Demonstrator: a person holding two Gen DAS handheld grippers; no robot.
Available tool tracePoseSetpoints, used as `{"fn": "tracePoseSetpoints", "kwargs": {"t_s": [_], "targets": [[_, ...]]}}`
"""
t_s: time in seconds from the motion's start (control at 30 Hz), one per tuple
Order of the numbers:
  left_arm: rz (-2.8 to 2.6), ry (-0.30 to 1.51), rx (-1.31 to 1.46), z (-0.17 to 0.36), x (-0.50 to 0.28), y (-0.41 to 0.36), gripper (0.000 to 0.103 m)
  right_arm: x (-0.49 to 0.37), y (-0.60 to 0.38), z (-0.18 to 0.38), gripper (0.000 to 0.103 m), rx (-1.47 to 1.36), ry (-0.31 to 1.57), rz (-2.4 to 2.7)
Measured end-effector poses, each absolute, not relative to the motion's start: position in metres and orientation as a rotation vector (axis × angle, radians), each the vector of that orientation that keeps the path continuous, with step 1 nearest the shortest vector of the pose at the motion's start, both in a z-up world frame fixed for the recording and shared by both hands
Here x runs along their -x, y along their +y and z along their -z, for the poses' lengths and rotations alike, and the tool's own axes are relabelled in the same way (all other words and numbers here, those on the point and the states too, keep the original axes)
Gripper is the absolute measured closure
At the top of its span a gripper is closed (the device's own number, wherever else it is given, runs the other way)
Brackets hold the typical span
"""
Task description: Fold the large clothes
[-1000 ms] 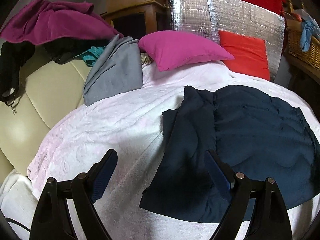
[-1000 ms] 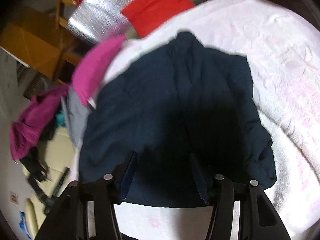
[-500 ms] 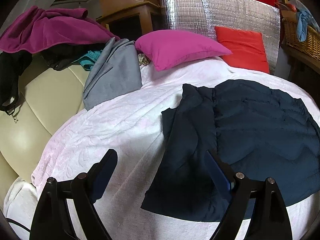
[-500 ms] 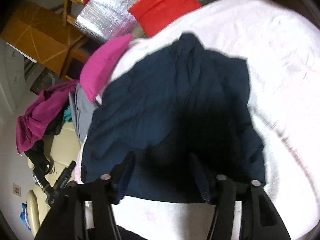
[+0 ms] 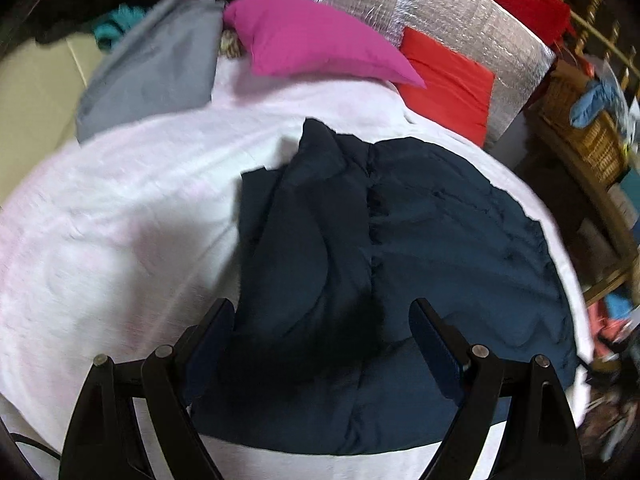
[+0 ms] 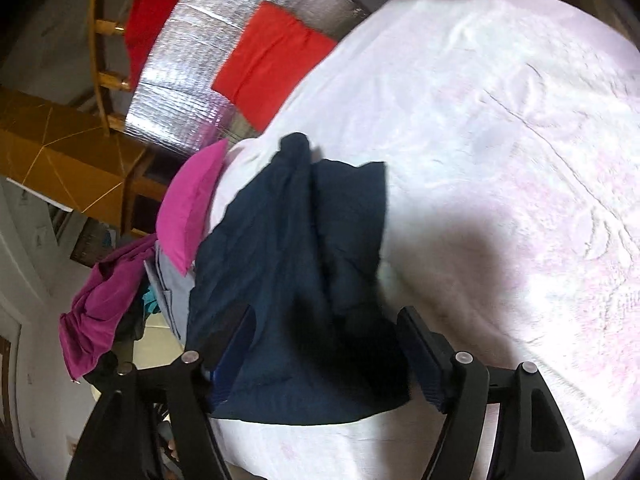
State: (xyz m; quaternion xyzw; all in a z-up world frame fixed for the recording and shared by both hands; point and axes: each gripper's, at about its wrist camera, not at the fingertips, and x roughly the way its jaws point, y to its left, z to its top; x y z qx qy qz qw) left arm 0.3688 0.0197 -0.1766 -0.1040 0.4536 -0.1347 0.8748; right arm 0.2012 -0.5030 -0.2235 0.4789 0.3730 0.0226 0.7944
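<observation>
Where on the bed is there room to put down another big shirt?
Free: the white blanket between the navy jacket and the grey cloth, and the wide stretch on the jacket's other side. Crowded: the head end, with the pink pillow and red cushion.

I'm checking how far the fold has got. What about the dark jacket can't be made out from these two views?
- Jacket, left wrist view: the near hem is cut across by the claw's arms.
- Jacket, right wrist view: the near part is lost in deep shadow and motion blur.
- Sleeves, either view: folds run together, so I cannot tell where they lie.
</observation>
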Motion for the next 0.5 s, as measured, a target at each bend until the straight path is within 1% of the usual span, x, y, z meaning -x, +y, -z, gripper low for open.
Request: {"fn": "tracePoseSetpoints", "kwargs": {"t_s": [0.2, 0.27, 0.33, 0.4, 0.5], "targets": [[0.322, 1.048, 0.306, 0.197, -0.387, 0.024, 0.011, -0.223, -0.495, 0.248, 0.026, -1.049, 0.891, -0.102], [0.332, 1.090, 0.313, 0.205, -0.392, 0.024, 0.011, -0.231, -0.489, 0.252, 0.023, -1.028, 0.914, -0.109], [0.351, 1.125, 0.341, 0.213, -0.397, 0.024, 0.009, -0.242, -0.485, 0.257, 0.021, -1.019, 0.923, -0.112], [0.375, 1.149, 0.377, 0.220, -0.402, 0.025, 0.006, -0.252, -0.483, 0.256, 0.016, -1.021, 0.906, -0.139], [0.400, 1.184, 0.430, 0.228, -0.410, 0.027, 0.004, -0.268, -0.480, 0.259, 0.016, -1.021, 0.898, -0.149]]}}
